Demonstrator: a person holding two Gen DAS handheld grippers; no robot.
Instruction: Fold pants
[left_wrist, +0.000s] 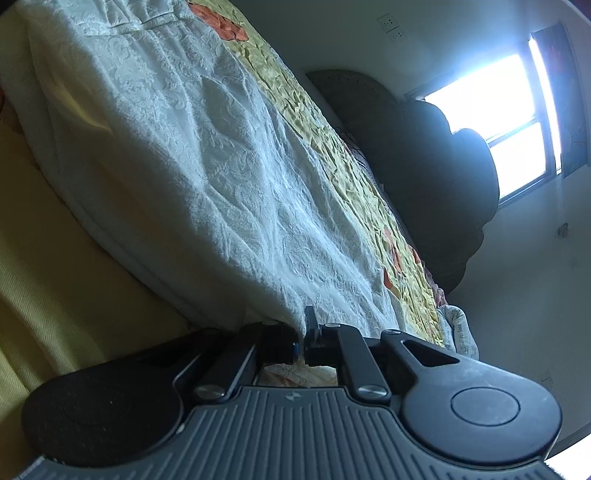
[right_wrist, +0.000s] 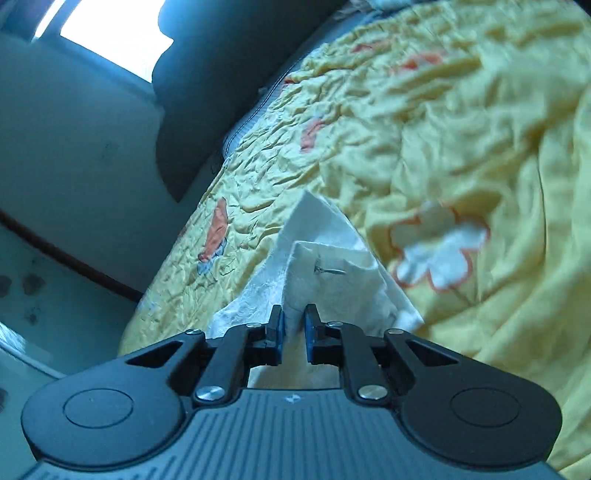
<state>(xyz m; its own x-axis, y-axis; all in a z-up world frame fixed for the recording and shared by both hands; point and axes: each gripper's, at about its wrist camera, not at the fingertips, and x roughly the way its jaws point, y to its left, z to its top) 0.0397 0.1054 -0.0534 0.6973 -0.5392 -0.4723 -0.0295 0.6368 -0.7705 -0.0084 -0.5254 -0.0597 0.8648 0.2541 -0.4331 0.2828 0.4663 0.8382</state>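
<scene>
The pants (left_wrist: 192, 162) are white, textured cloth, spread long across the yellow bedspread (left_wrist: 332, 147) in the left wrist view. My left gripper (left_wrist: 301, 328) is shut on the near edge of the pants, with the cloth running away from its fingers. In the right wrist view my right gripper (right_wrist: 294, 323) is shut on a bunched end of the pants (right_wrist: 321, 266), which stands up in a peak above the fingers. A small metal hook or pin shows on that cloth.
The yellow bedspread (right_wrist: 461, 129) with orange-outlined flowers covers the bed. A dark rounded headboard (left_wrist: 424, 173) stands against the wall by a bright window (left_wrist: 498, 125). The bed's edge, the wall and the floor (right_wrist: 48, 295) lie to the left in the right wrist view.
</scene>
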